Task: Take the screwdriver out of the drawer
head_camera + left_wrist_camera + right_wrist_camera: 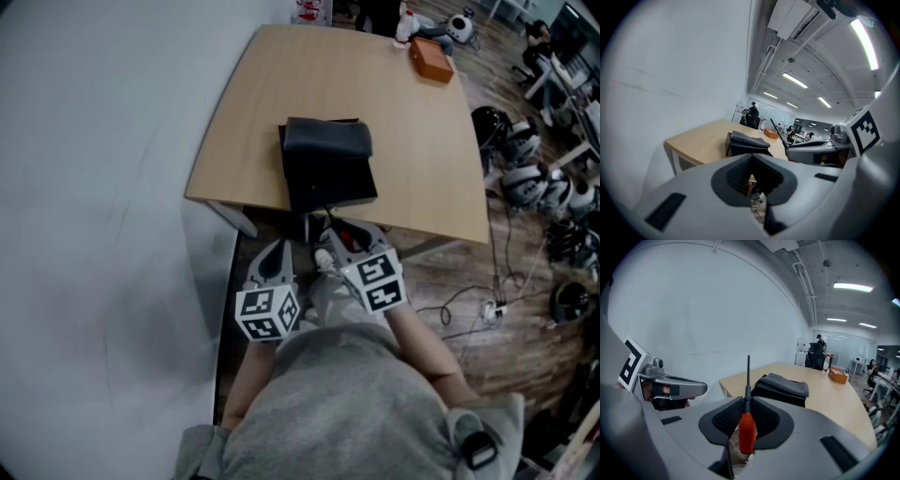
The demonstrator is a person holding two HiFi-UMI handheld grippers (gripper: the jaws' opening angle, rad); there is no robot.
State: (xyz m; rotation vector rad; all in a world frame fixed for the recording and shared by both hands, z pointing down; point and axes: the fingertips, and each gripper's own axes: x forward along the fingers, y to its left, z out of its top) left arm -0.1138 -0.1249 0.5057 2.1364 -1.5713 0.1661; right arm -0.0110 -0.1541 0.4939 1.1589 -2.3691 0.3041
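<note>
My right gripper (747,399) is shut on the screwdriver (747,431). Its red handle sits between the pads and its thin dark shaft (748,373) points up and away, out past the fingertips. In the head view the right gripper (336,232) hovers just off the near edge of the wooden table (253,103), in front of the black drawer box (328,164). The left gripper (277,251) is beside it on the left, shut with nothing between its jaws (751,157). The left gripper view shows the drawer box (747,143) ahead and the screwdriver's shaft (778,133) to the right.
An orange box (431,59) lies at the table's far right corner. A white wall (94,187) runs along the left. Cables and round grey gear (534,178) litter the wooden floor to the right. People stand far back in the room (818,352).
</note>
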